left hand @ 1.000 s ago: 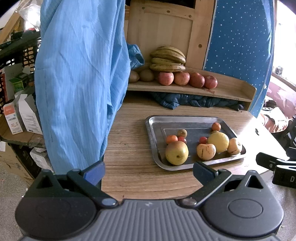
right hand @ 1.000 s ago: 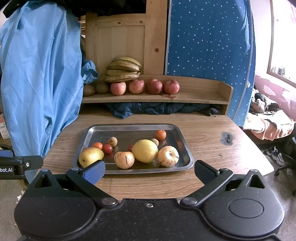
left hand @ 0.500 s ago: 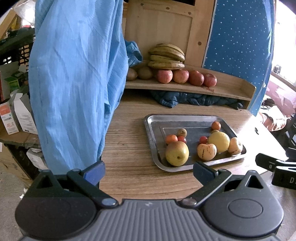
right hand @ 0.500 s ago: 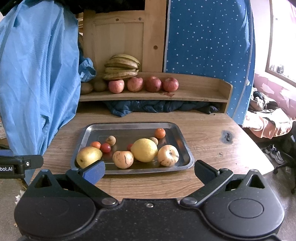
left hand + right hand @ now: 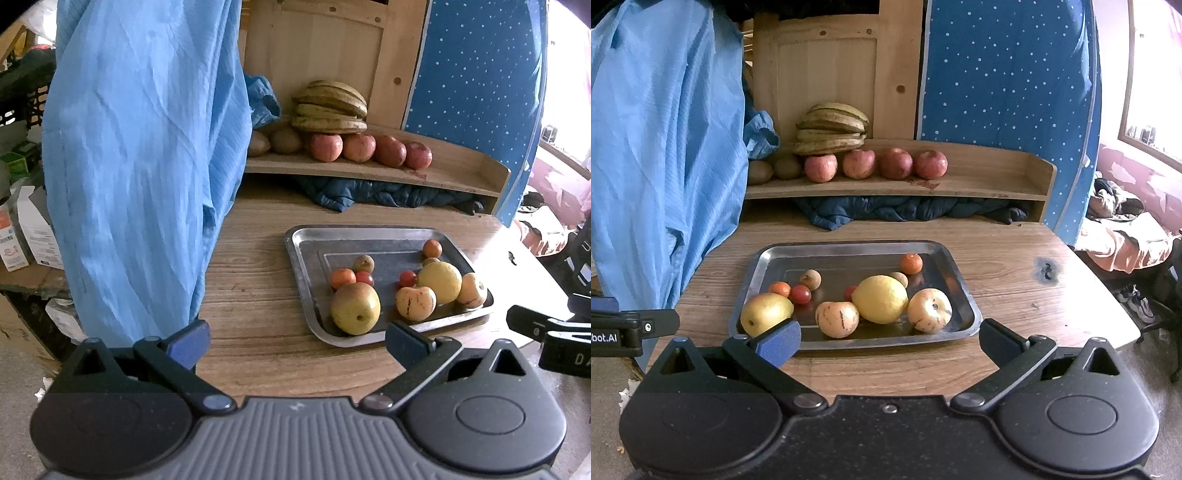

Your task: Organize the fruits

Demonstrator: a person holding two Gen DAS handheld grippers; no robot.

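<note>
A steel tray [image 5: 945, 266] [image 5: 306, 251] on the wooden table holds several fruits: a yellow-green pear [image 5: 764, 312] [image 5: 355, 308], a lemon [image 5: 881, 299] [image 5: 439, 282], two pale striped fruits [image 5: 837, 319] [image 5: 929, 310], small tomatoes and small oranges. A wooden shelf [image 5: 990, 184] behind carries red apples [image 5: 858, 163], kiwis and bananas [image 5: 831, 127]. My left gripper [image 5: 297, 341] is open and empty, before the tray's near left corner. My right gripper [image 5: 888, 341] is open and empty, just before the tray's near edge.
A blue garment [image 5: 140, 155] hangs at the table's left edge. Dark blue cloth [image 5: 894, 212] lies under the shelf. A blue dotted panel [image 5: 1008, 92] stands at the back right. Boxes [image 5: 37, 229] sit lower left. A dark mark [image 5: 1047, 269] is on the table right of the tray.
Both grippers have moved forward toward the table, so the tray and shelf look closer. Both stay open. No fruit has moved.
</note>
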